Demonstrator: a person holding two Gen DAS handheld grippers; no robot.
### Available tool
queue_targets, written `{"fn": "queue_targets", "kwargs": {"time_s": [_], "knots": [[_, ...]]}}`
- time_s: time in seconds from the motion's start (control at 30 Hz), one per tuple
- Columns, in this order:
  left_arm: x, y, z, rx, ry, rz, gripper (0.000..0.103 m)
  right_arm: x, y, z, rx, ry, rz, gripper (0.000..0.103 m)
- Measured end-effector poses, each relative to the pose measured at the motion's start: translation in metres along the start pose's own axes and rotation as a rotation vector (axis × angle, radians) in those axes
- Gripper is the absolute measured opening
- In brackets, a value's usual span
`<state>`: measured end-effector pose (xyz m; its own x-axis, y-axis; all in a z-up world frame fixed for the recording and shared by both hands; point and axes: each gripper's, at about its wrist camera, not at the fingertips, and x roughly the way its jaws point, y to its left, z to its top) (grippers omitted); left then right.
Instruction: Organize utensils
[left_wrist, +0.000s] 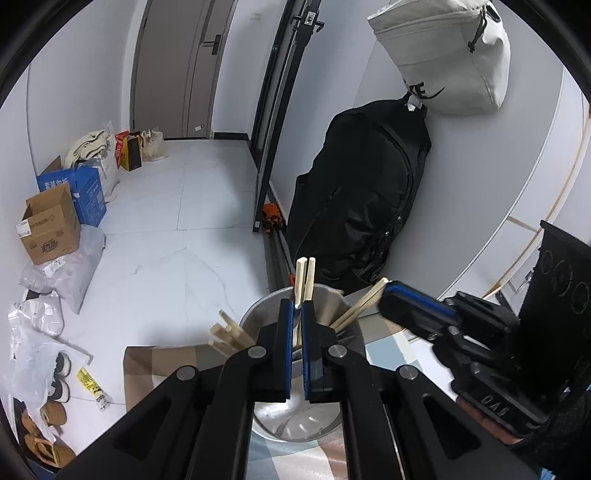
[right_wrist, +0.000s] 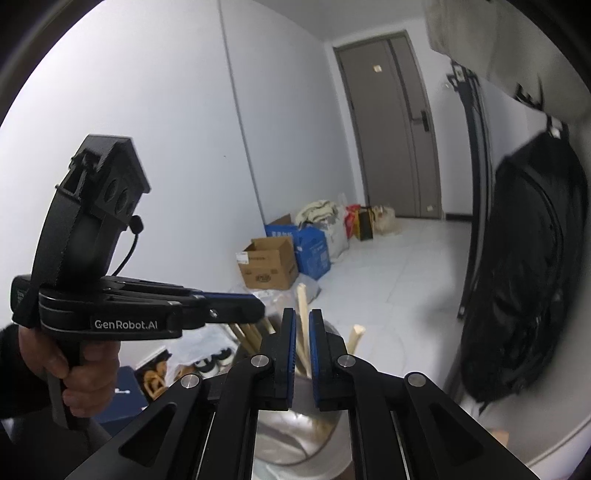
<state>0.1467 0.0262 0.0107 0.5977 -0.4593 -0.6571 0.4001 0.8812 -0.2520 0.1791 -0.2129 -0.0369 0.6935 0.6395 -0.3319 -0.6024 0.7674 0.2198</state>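
A round metal holder (left_wrist: 258, 314) stands on a checked cloth (left_wrist: 155, 365) and holds several pale wooden chopsticks. My left gripper (left_wrist: 297, 308) is shut on a pair of chopsticks (left_wrist: 305, 275) that stands upright over the holder. My right gripper (right_wrist: 303, 317) is shut on a single chopstick (right_wrist: 302, 306) above the same holder (right_wrist: 332, 334). The right gripper also shows at the right of the left wrist view (left_wrist: 413, 306), and the left gripper shows at the left of the right wrist view (right_wrist: 236, 308). Other chopsticks (left_wrist: 229, 334) lean on the holder's rim.
A black backpack (left_wrist: 362, 195) leans on the wall behind the holder, with a grey bag (left_wrist: 447, 55) above it. Cardboard boxes (left_wrist: 51, 225), a blue box (left_wrist: 86, 194) and plastic bags (left_wrist: 62, 273) line the floor at left. A closed door (right_wrist: 395, 133) is at the back.
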Motion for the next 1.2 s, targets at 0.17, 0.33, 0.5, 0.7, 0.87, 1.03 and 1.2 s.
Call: {"fn": "queue_targets", "kwargs": {"time_s": [0.17,0.33,0.5,0.7,0.87,1.03,1.2], "knots": [[0.000,-0.006,0.002,0.008,0.029,0.016,0.000,-0.030,0.000,-0.001,0.036,-0.033,-0.017,0.013],[-0.019,-0.009,0.002,0.000,0.000,0.056,0.020,-0.062,0.003,-0.003,0.060,-0.076,-0.034,0.039],[-0.052,-0.016,-0.005,-0.002,-0.104,0.095,0.038,-0.086,0.011,-0.007,0.058,-0.104,-0.073,0.058],[-0.072,-0.028,-0.026,-0.023,-0.178,0.158,0.038,-0.113,0.024,-0.010,0.047,-0.158,-0.099,0.076],[-0.086,-0.036,-0.038,-0.033,-0.259,0.224,0.065,-0.130,0.033,-0.014,0.046,-0.187,-0.108,0.089],[-0.097,-0.039,-0.052,-0.053,-0.321,0.281,0.078,-0.142,0.040,-0.025,0.047,-0.194,-0.098,0.096],[-0.101,-0.046,-0.075,-0.047,-0.370,0.339,0.086,-0.153,0.048,-0.040,0.049,-0.216,-0.108,0.103]]}}
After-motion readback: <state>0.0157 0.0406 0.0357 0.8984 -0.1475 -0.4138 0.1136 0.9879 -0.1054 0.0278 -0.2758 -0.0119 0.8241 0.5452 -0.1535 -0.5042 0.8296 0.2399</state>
